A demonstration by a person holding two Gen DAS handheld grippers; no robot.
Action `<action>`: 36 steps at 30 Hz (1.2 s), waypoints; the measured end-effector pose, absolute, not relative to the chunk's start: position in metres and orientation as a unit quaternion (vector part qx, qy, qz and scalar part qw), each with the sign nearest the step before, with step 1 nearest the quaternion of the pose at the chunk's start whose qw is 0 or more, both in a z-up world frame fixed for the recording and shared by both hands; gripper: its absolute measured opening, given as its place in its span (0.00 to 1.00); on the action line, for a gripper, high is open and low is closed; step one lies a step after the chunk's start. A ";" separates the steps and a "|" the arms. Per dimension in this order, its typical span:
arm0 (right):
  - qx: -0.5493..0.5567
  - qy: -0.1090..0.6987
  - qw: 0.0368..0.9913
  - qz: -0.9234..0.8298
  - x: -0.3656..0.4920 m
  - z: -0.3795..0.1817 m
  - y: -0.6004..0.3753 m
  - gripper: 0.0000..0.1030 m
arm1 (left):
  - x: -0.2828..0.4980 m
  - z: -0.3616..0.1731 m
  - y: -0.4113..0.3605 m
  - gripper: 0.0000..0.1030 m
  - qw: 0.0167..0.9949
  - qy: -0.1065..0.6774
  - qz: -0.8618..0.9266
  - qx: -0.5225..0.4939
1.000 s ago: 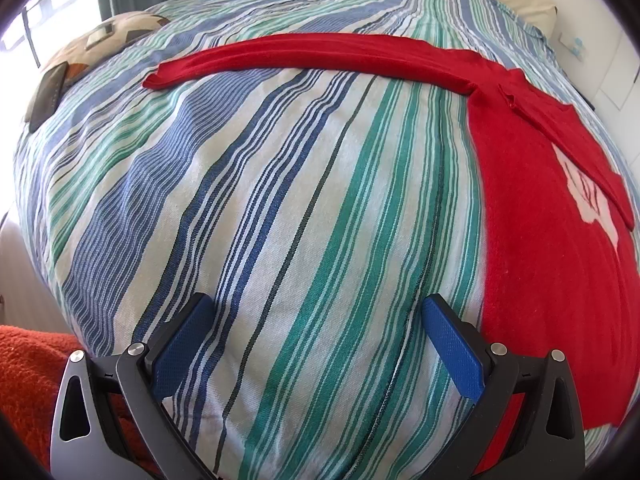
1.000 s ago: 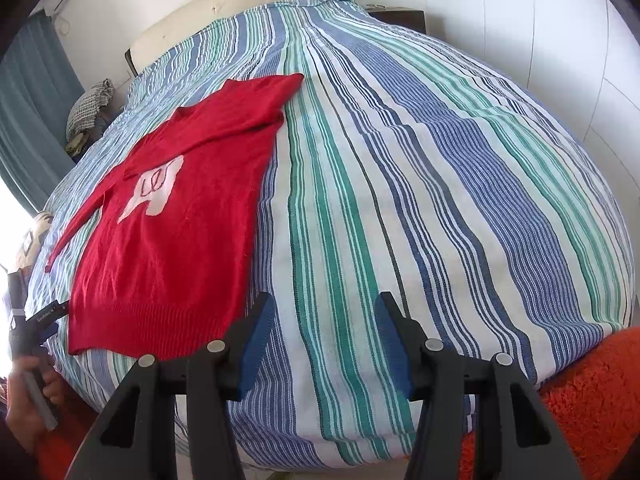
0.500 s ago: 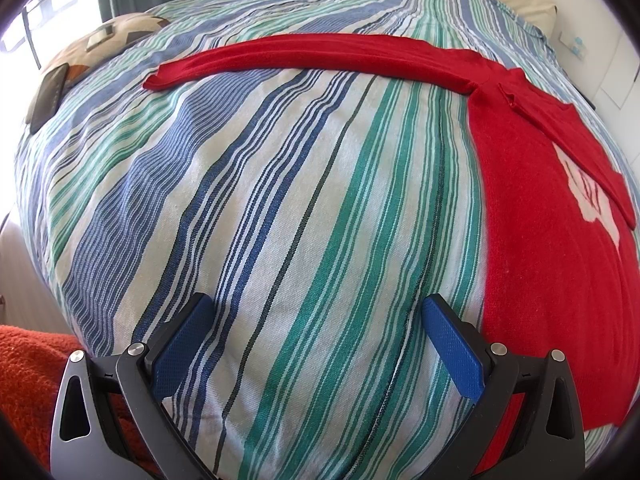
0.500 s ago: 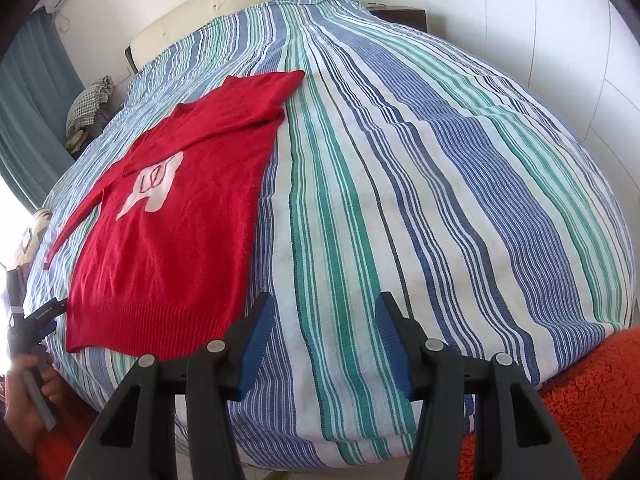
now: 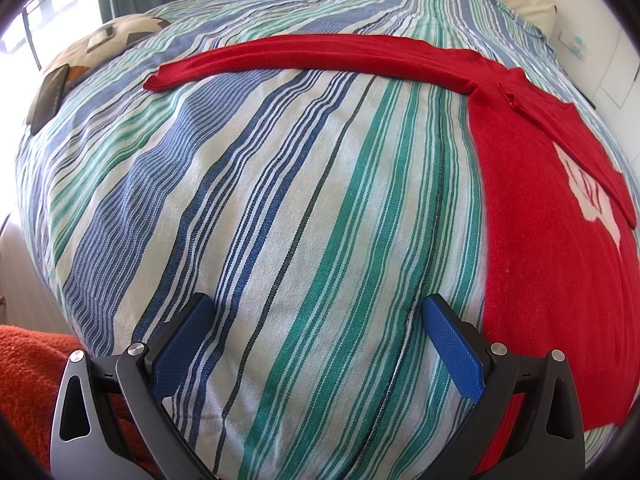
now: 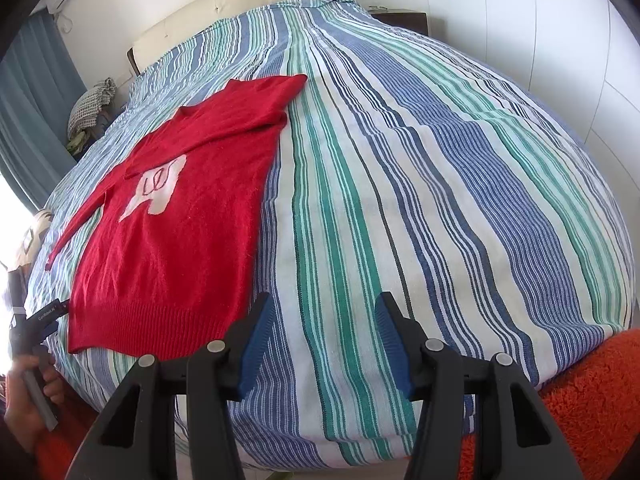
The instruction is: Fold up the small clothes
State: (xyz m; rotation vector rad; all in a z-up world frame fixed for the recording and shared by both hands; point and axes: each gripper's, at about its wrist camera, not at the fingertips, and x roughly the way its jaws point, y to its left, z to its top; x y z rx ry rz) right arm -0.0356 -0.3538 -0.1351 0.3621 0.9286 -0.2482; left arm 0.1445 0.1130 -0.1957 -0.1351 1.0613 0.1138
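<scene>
one red sweater is laid flat on the striped bed, one sleeve stretched sideways. both tools are held open and empty over the bedspread: the left tool beside the hem, the right tool nearby.

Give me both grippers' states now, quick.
Left gripper: open, empty, above the striped bedspread.
Right gripper: open, empty, beside the red knitted sweater.
</scene>
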 end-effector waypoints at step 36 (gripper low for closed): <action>0.172 0.439 0.874 -0.118 -0.038 -0.131 -0.352 0.51 | 0.145 -0.196 0.112 1.00 0.859 0.505 0.056 -0.063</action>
